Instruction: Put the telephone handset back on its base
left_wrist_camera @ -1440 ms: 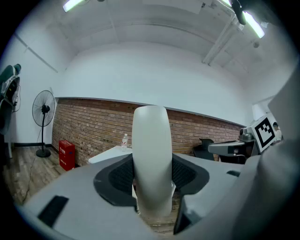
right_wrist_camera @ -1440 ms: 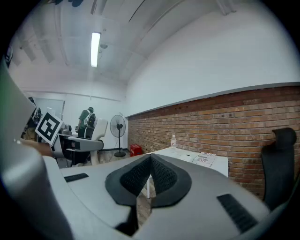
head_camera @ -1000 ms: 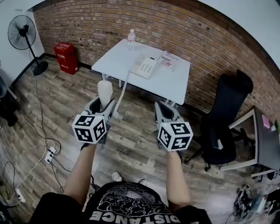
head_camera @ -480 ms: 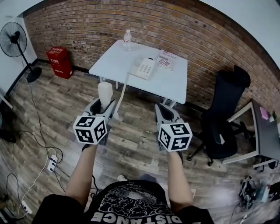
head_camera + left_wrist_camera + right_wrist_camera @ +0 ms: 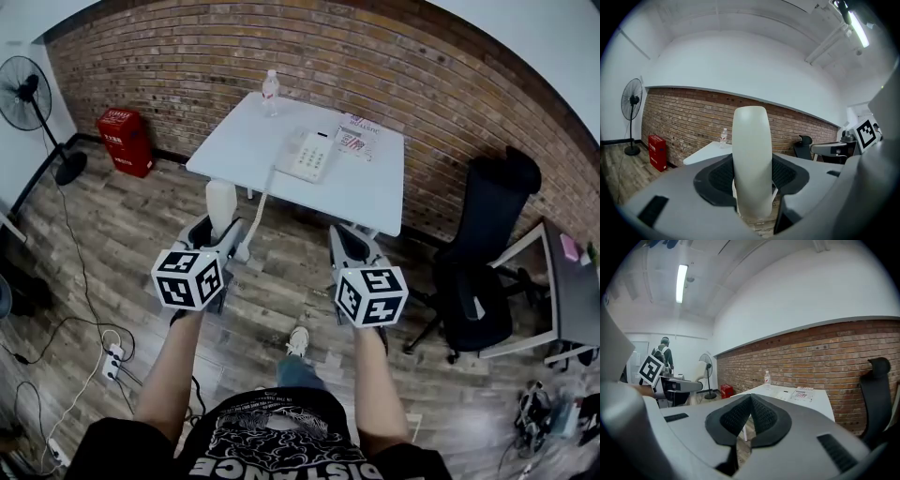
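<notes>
My left gripper [image 5: 222, 230] is shut on the white telephone handset [image 5: 221, 200], which stands upright between its jaws over the wooden floor. A curly cord [image 5: 262, 202] runs from the handset up to the white phone base [image 5: 310, 155] on the white table [image 5: 375, 192] ahead. In the left gripper view the handset [image 5: 751, 159] fills the gap between the jaws. My right gripper [image 5: 346, 234] hangs beside it, shut, holding nothing [image 5: 749, 417]. The base [image 5: 784, 395] shows small in the right gripper view.
A water bottle [image 5: 270, 90] and a booklet [image 5: 359, 135] lie on the table. A black office chair [image 5: 487, 239] and another desk [image 5: 567, 309] stand at the right. A red box [image 5: 122, 141] and a fan [image 5: 26, 94] stand at the left. Cables and a power strip [image 5: 111, 351] lie on the floor.
The person has stepped forward; the table sits a little nearer and a shoe shows below. Both grippers keep their pose, the left still holding the handset.
</notes>
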